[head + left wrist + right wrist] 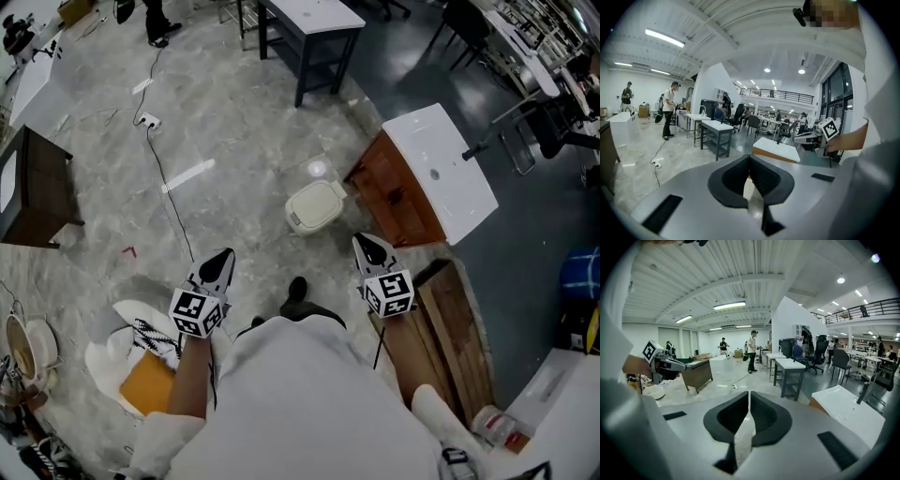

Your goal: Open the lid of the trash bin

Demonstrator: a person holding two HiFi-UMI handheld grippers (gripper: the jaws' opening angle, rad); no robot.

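Observation:
A small cream trash bin (315,206) with its lid down stands on the grey floor ahead of me, beside a wooden cabinet. My left gripper (220,263) hangs at chest height to the bin's lower left, jaws shut on nothing. My right gripper (369,247) is held just right of and nearer than the bin, also shut and empty. In the left gripper view the shut gripper (749,157) points across the room, with the right gripper (813,137) in a hand at the right. In the right gripper view the jaws (749,393) meet, and the left gripper (661,363) shows at the left. The bin is hidden in both.
A wooden cabinet with a white sink top (441,169) stands right of the bin. Wooden boards (450,337) lie at my right. A dark table (309,28) is farther ahead, a brown desk (33,187) at the left, a cable (169,197) crosses the floor. People stand far off.

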